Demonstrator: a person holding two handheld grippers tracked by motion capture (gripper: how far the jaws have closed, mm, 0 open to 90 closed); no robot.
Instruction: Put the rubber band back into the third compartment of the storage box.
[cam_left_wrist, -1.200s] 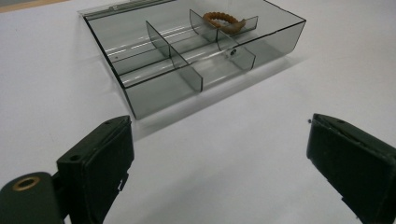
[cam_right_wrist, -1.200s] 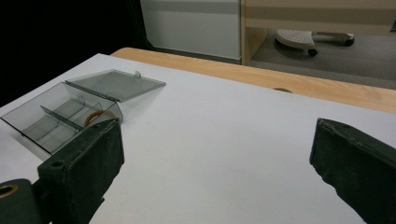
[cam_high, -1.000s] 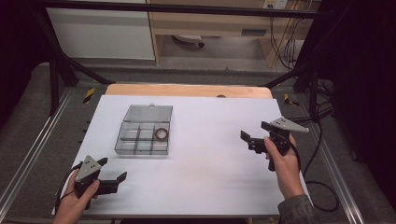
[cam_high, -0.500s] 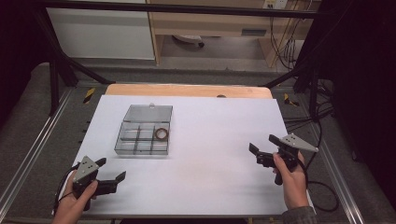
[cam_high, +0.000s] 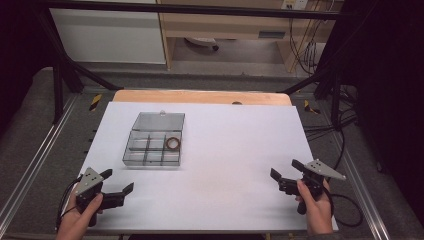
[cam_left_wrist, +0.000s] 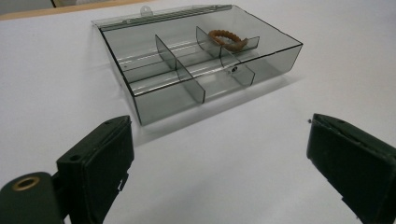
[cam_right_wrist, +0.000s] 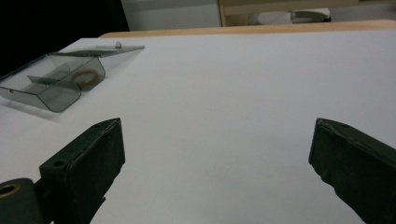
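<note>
The compartment box (cam_high: 153, 145) lies lid-open ahead of the left gripper (cam_high: 118, 182), long axis running away from it. Both the left gripper and the right gripper (cam_high: 285, 170) are spread wide and empty over the white table (cam_high: 235, 150).

We hold left gripper (cam_high: 118, 182) low at near-left, left hand (cam_high: 82, 215) wrapped round its handle, jaws spread wide, nothing between them. We hold right gripper (cam_high: 285, 170) at near-right, right hand (cam_high: 314, 202) gripping from below, jaws likewise wide apart, empty. Both grippers point inward and forward. Forearms enter from bottom edge, well apart.
</note>
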